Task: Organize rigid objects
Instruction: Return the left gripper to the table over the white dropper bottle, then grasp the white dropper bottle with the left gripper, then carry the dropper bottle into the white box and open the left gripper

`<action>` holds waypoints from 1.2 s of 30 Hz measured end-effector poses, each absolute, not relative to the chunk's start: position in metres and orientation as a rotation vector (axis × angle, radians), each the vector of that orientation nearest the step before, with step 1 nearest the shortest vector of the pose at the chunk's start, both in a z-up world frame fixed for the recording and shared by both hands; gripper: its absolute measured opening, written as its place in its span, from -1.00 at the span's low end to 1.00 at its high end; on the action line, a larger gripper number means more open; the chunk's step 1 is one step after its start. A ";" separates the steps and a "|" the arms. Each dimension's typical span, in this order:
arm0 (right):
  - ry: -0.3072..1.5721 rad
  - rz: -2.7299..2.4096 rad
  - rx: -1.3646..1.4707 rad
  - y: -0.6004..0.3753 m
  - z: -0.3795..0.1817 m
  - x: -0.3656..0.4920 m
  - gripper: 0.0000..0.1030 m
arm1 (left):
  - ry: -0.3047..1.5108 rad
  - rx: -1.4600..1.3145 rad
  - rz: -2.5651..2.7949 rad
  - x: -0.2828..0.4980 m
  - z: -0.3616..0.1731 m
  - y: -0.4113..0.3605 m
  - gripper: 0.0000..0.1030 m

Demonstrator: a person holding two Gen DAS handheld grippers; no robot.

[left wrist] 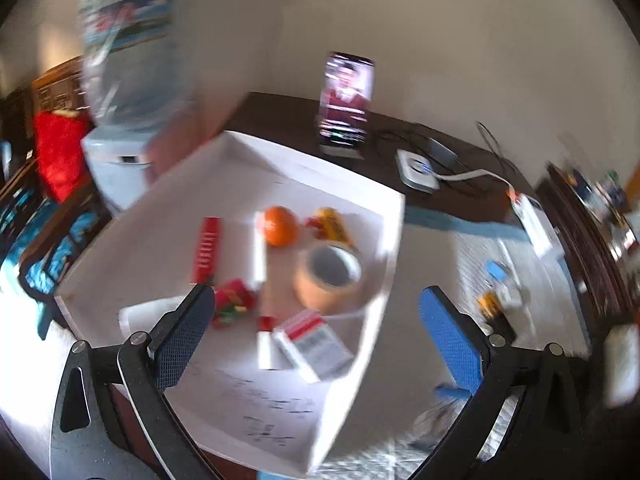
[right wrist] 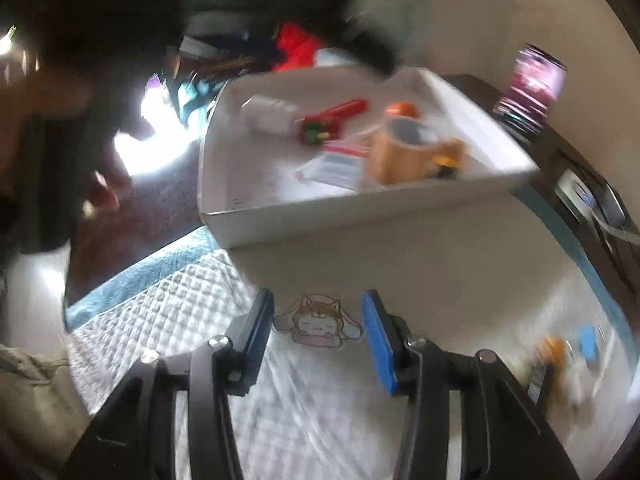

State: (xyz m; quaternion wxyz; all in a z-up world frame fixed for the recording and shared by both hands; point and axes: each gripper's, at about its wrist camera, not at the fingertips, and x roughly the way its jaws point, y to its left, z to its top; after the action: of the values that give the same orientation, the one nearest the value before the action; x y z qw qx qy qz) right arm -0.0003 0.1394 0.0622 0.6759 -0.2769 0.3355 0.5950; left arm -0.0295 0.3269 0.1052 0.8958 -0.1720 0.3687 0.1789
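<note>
Rigid objects are lying inside a shallow white cardboard box (left wrist: 394,216) that is sitting on a pale quilted mat (right wrist: 320,412): an upright roll of tan packing tape (left wrist: 330,276), an orange round fruit (left wrist: 280,226), a flat red rectangular bar (left wrist: 207,249), a small red-and-green toy (left wrist: 234,304), a white-and-red carton (left wrist: 316,342) and a yellow item (left wrist: 334,222) too blurred to identify. The red bar's long axis is running roughly toward the box's far wall; the tape roll's hole is facing upward. The left gripper (left wrist: 324,322) is hovering over the box's near portion, its jaws standing wide apart and holding nothing. The right gripper (right wrist: 318,340) is pointing down at the mat in front of the box, its jaws partly open on either side of a flat cartoon-animal sticker (right wrist: 318,322); contact cannot be determined. A lit phone (left wrist: 346,100) is standing upright behind the box.
</note>
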 end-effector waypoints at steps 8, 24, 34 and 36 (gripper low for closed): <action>0.799 1.023 -0.246 0.011 0.106 0.079 -0.12 | 0.918 -0.190 0.027 0.023 0.081 0.241 0.99; 0.778 0.877 -0.066 -0.031 0.120 0.110 -0.12 | 1.059 -0.037 -0.063 0.069 0.027 0.184 -0.63; 0.682 0.933 -0.086 -0.005 0.144 0.100 -0.12 | 0.786 -0.127 0.037 0.034 0.097 0.205 -0.62; 0.671 0.939 -0.081 0.000 0.147 0.100 -0.12 | 0.738 -0.144 0.080 0.022 0.113 0.214 -0.62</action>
State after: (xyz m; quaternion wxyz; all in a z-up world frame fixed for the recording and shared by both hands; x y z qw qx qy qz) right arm 0.1003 -0.0002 0.1472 0.8373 -0.0382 0.3172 0.4437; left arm 0.0220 0.2135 0.1133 0.9294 -0.0704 0.3603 0.0389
